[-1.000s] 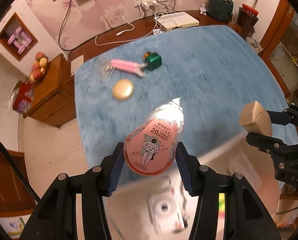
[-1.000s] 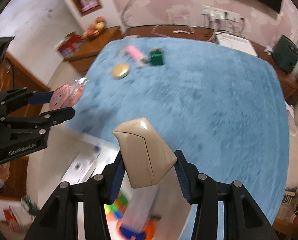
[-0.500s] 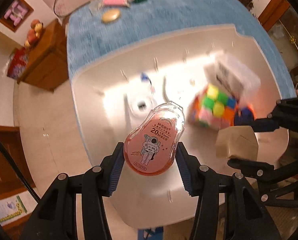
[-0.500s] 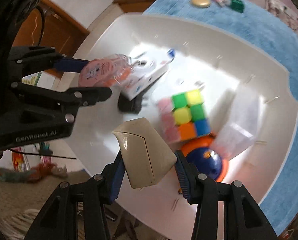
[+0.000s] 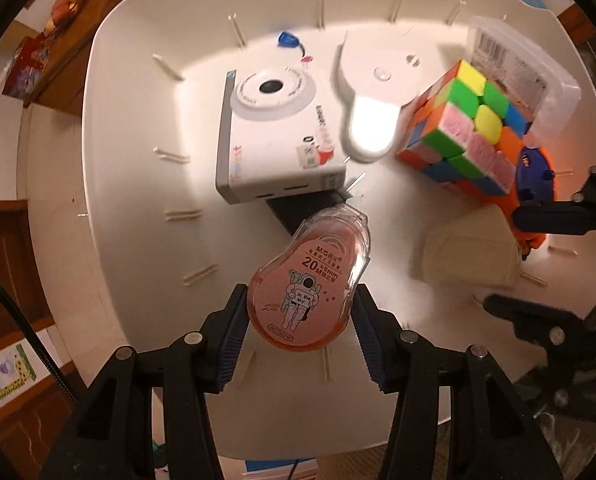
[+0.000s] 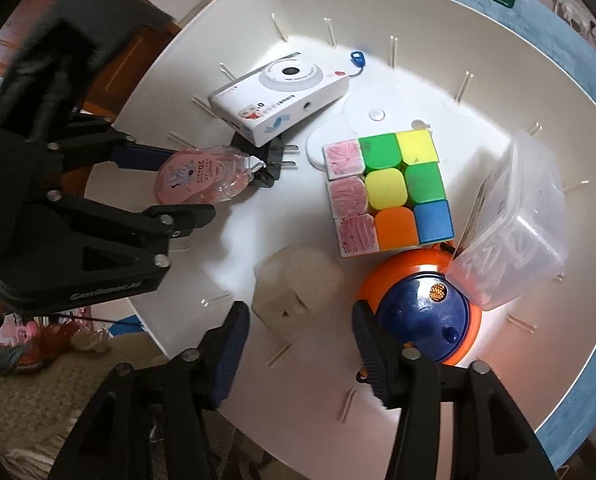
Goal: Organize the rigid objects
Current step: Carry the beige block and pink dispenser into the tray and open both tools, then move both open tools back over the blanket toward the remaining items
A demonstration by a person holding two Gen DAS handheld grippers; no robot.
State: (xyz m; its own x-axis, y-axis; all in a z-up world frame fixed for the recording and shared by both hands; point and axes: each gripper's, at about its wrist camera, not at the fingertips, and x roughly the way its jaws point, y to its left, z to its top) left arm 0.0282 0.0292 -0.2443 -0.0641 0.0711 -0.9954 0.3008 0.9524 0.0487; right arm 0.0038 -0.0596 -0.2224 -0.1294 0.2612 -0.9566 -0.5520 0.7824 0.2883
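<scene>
Correction tape dispenser (image 5: 303, 280), light rigid slick plastic, sat clamped by its flat sides in left gripper (image 5: 298, 322); right gripper (image 6: 301, 326) jaws were opening, beige block (image 6: 298, 282) lying loose between them in the white bin (image 6: 537, 92).

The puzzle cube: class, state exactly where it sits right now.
In the right wrist view the puzzle cube lies inside the white bin, right of centre, between the white camera and the clear plastic box, just above the orange-and-blue toy.

I see bare bin floor (image 6: 282, 216) between the cube (image 6: 389, 192) and camera (image 6: 282, 96). The ball (image 6: 421, 312) and clear box (image 6: 513, 220) crowd my right.
</scene>
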